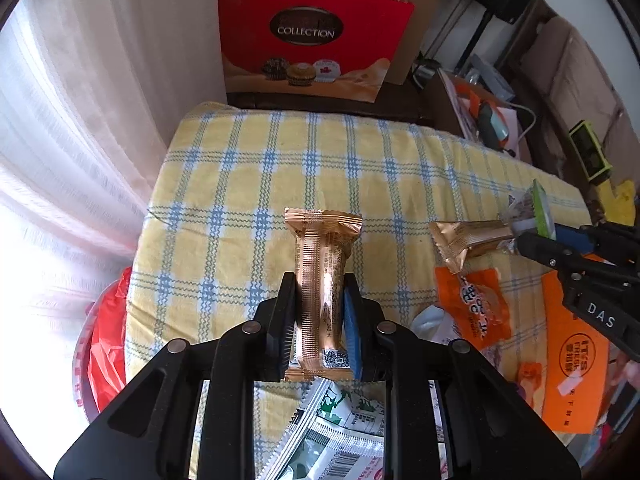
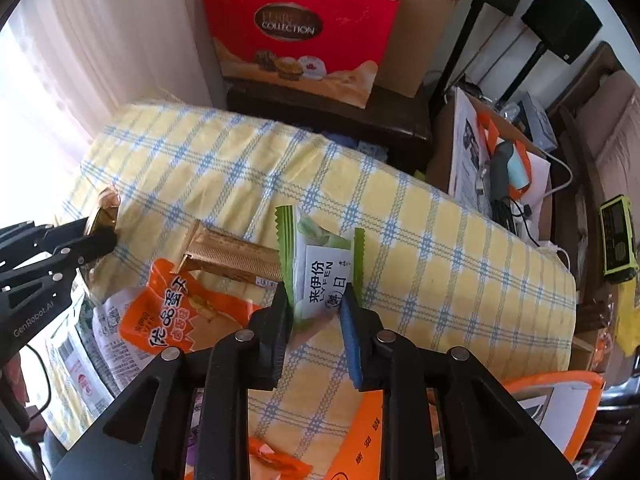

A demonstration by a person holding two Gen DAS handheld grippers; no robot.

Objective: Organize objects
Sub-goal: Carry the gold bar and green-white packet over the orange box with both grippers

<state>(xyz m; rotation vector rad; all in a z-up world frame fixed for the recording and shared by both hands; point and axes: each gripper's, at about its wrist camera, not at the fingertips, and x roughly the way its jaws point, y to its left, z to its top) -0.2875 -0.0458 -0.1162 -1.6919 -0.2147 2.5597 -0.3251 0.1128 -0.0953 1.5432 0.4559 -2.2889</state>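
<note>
My left gripper [image 1: 319, 284] is shut on a gold snack bar [image 1: 322, 280] and holds it upright above the yellow checked cloth [image 1: 248, 176]. My right gripper [image 2: 320, 294] is shut on a green and white snack packet [image 2: 320, 268], also above the cloth [image 2: 440, 248]. A second gold bar [image 2: 232, 258] lies on the cloth left of the right gripper; it also shows in the left wrist view [image 1: 468, 238]. An orange snack pouch [image 2: 180, 312] lies below it, also in the left wrist view [image 1: 476, 304]. The left gripper [image 2: 100, 240] shows at the left edge of the right wrist view.
A red chocolate gift bag [image 1: 312, 36] stands behind the cloth. White curtains [image 1: 80, 120] hang at the left. White and green packets [image 1: 340, 424] and an orange bag [image 1: 572, 360] lie near the front. A cluttered box [image 2: 500, 168] and a green device [image 2: 618, 240] are at the right.
</note>
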